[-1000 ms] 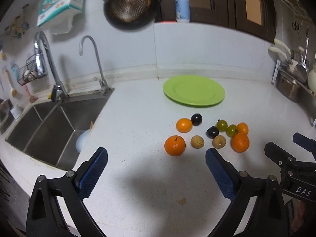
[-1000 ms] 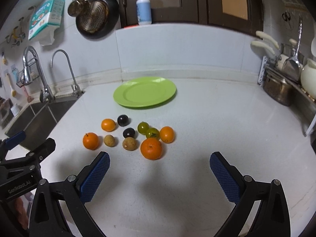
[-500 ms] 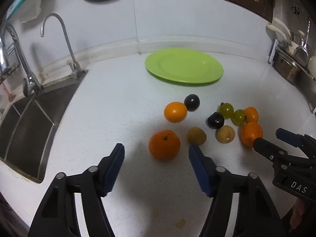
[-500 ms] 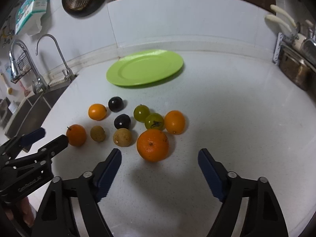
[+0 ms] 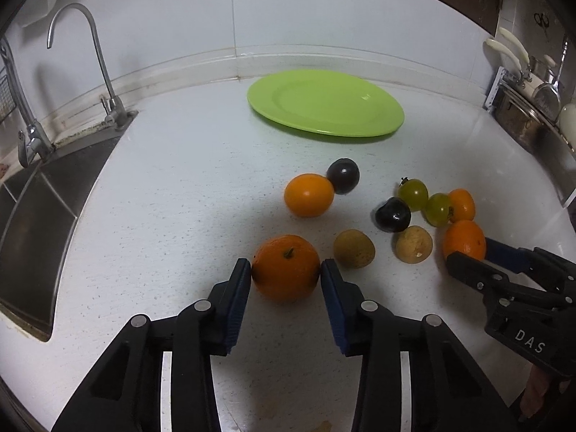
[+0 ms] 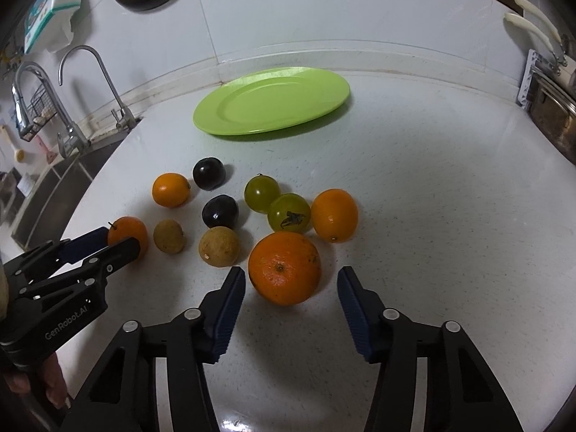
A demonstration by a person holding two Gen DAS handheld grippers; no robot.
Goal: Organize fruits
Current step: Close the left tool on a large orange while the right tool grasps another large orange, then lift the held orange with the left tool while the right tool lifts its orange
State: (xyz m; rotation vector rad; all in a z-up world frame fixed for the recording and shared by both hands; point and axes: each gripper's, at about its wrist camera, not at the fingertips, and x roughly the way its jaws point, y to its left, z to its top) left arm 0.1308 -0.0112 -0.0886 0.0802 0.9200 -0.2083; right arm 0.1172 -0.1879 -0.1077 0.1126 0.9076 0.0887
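The stemmed orange (image 5: pixel 286 268) sits on the white table (image 5: pixel 180 198) at the left end of the fruit cluster, and the left gripper (image 5: pixel 285 275) has just been closing, pads now touching both its sides. Over on the right end, the bigger orange (image 6: pixel 284 268) sits between the right gripper (image 6: pixel 291 284) fingers, which were closing too but still show gaps either side. Green plate (image 6: pixel 273 100) is further back, bare.
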